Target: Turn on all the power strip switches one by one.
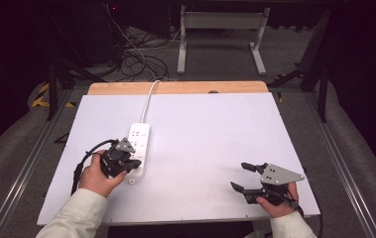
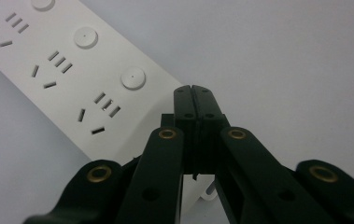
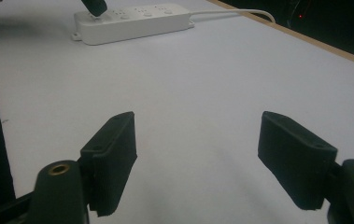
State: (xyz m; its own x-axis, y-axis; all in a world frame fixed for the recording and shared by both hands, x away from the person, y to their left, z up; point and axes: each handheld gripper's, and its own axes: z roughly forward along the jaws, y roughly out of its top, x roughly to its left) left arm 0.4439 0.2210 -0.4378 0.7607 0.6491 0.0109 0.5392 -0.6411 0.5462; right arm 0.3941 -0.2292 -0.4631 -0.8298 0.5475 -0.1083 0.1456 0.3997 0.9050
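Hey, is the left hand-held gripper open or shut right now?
Shut. The left hand-held gripper has its two black jaws pressed flat together with nothing between them, tips over the near end of the white power strip.

Power strip point(image 1: 139, 148) on table point(image 1: 215, 148) left half; left hand-held gripper point(image 2: 194, 93) over its near end

No readable text, label, brand or number shows on anything here.

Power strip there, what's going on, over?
Left tool shut, tips down at the near end of the power strip. Right tool open, off to the side over bare table. Nothing in the way.
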